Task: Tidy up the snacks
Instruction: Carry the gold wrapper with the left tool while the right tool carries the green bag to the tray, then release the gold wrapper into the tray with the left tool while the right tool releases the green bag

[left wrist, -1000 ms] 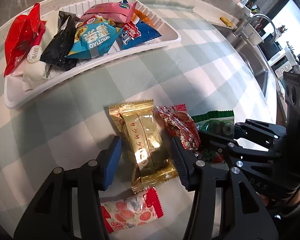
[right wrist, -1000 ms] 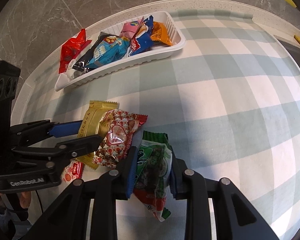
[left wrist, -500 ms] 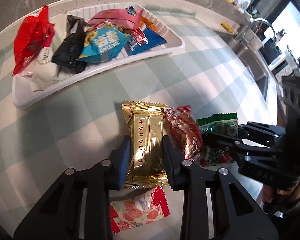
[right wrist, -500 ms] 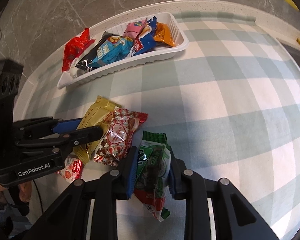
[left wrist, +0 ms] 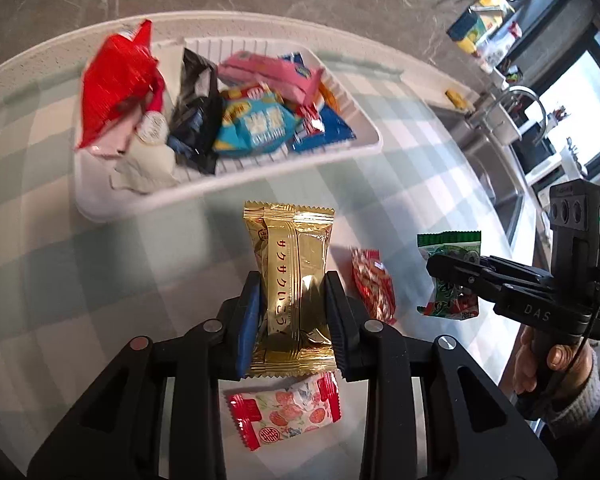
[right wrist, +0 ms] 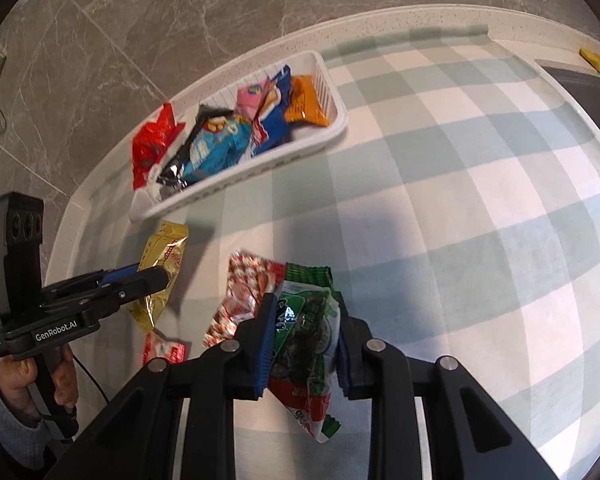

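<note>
My left gripper [left wrist: 292, 300] is shut on a gold snack packet [left wrist: 294, 268] and holds it lifted off the checked tablecloth; it also shows in the right wrist view, where the gold snack packet [right wrist: 162, 256] hangs from the left gripper [right wrist: 152, 276]. My right gripper [right wrist: 304, 316] is shut on a green snack packet [right wrist: 306, 320], raised above the cloth. The white tray [left wrist: 352, 148] with several snack packets lies beyond both. A red-and-white checked packet [right wrist: 244, 292] and a strawberry-print packet [left wrist: 284, 410] lie on the cloth below.
The tray [right wrist: 332, 128] sits near the table's far edge by a grey marble wall. A sink and tap [left wrist: 524, 96] stand to the right. A person's hand [left wrist: 556, 360] holds the right gripper's handle.
My left gripper closed on the gold packet and lifted it toward the tray. The right gripper, holding the green packet throughout, rose slightly.
</note>
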`<state>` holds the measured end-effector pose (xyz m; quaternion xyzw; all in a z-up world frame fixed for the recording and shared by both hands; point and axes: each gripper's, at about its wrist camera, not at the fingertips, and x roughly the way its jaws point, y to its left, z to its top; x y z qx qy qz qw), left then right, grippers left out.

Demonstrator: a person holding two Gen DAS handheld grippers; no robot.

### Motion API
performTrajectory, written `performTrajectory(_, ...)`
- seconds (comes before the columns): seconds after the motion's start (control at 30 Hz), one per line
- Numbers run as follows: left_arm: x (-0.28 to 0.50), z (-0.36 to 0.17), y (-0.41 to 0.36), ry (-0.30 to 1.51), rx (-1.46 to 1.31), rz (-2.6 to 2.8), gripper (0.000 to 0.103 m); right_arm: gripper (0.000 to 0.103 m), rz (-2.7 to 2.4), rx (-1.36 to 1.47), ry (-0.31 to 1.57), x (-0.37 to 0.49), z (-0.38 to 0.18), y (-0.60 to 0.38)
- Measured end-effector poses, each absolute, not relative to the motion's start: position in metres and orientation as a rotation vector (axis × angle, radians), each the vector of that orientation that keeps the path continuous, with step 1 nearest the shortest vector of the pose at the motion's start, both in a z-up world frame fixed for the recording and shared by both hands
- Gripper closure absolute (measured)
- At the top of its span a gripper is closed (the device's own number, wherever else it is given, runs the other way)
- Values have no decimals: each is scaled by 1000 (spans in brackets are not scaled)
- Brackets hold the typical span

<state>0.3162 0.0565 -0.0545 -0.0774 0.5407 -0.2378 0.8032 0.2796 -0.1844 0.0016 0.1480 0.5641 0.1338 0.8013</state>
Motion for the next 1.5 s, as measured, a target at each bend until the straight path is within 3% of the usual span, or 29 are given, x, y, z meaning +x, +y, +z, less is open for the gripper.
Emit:
performTrajectory(0.67,387,-7,84,1074,-222,-473,74,75,393,270,1125,362,41,-155)
performTrajectory(1.5,451,-8,93,1042,-217,-397,74,75,501,182,1093,458,38,-99)
